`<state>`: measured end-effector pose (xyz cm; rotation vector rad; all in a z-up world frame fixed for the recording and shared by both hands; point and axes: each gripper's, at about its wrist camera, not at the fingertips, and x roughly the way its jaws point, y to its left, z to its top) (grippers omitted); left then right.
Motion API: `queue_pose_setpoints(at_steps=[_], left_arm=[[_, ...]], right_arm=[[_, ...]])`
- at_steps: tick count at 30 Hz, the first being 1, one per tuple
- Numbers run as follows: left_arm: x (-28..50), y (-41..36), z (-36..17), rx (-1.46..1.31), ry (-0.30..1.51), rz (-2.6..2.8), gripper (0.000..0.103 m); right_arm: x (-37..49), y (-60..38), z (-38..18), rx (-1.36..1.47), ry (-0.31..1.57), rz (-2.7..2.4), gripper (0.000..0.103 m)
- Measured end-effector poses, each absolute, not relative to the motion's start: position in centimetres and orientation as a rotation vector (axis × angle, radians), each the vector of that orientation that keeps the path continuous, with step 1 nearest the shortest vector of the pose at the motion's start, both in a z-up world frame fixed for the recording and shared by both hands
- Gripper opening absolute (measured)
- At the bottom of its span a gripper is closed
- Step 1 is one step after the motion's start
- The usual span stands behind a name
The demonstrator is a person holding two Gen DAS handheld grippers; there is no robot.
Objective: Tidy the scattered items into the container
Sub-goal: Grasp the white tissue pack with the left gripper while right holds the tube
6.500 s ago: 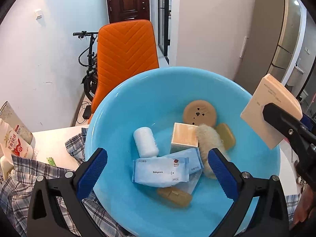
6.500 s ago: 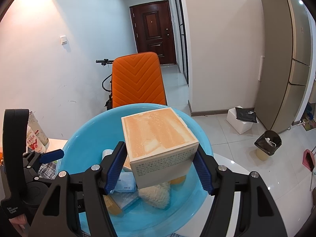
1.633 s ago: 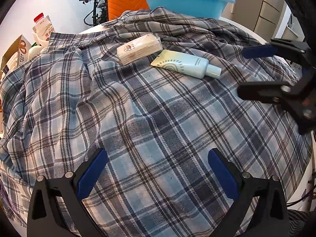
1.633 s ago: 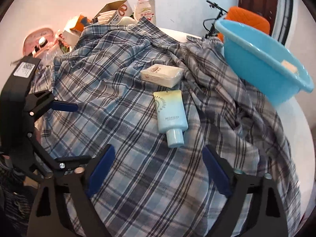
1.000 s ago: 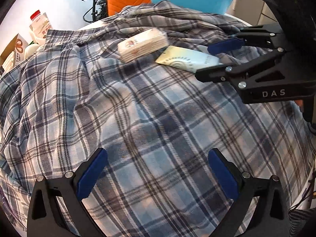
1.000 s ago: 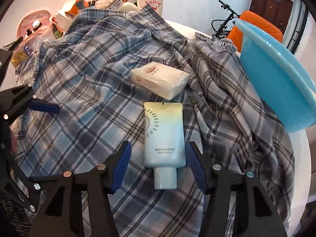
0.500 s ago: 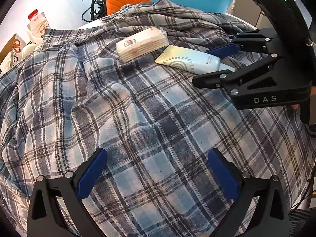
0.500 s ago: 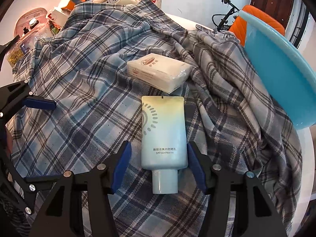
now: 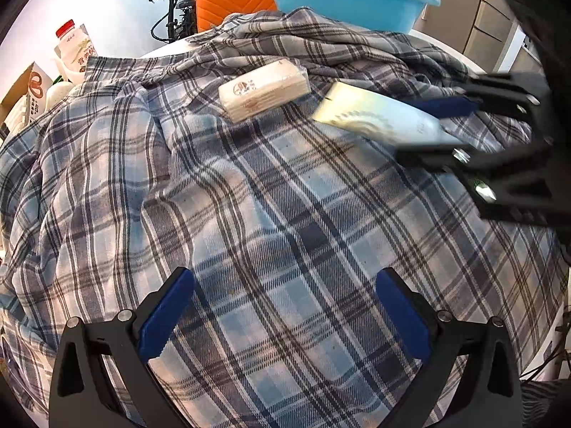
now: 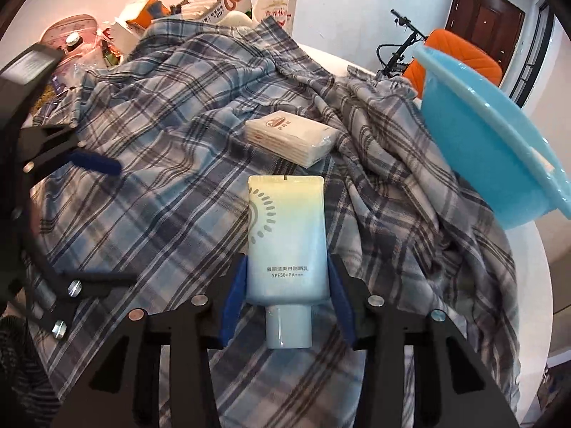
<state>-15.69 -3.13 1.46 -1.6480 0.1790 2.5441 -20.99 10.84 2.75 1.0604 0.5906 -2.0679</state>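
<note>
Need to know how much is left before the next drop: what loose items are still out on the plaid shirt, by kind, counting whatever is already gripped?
Sunscreen tube: 1, clamped in the right hand-held gripper
Tissue pack: 1, lying on the plaid shirt
Total: 2, both outside the blue basin

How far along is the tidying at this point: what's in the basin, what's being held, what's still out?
Done: the blue basin shows one pale item at its rim; the rest of its inside is hidden. In hand: right gripper shut on the sunscreen tube. Left: the tissue pack on the plaid shirt; left gripper open, empty.
</note>
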Motion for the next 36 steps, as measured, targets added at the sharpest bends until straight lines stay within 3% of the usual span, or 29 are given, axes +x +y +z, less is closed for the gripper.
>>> queue_pose_setpoints(at_steps=[18,28,34,36], left_arm=[[-28.9,-3.8,4.5,-1.603,0.048,2.624,0.103],[-32.8,-5.8,1.3,-1.772,-0.202,2.535,0.103],[-32.8,-4.9,-0.1,-1.813,-0.118,2.518,0.102],[-32.7,-4.6,0.0,-1.807,-0.094,2.538,0.096]], right_arm=[[-17.9,15.0,3.7,1.017,0.519,-2.156,0.044],[-18.3,15.2,3.6,1.015,0.468,-2.126,0.044],[-18.9,15.3,3.3,1.029,0.458,-2.127,0.044],[-18.9,15.3,3.2,1.033,0.457,-2.126,0.044]])
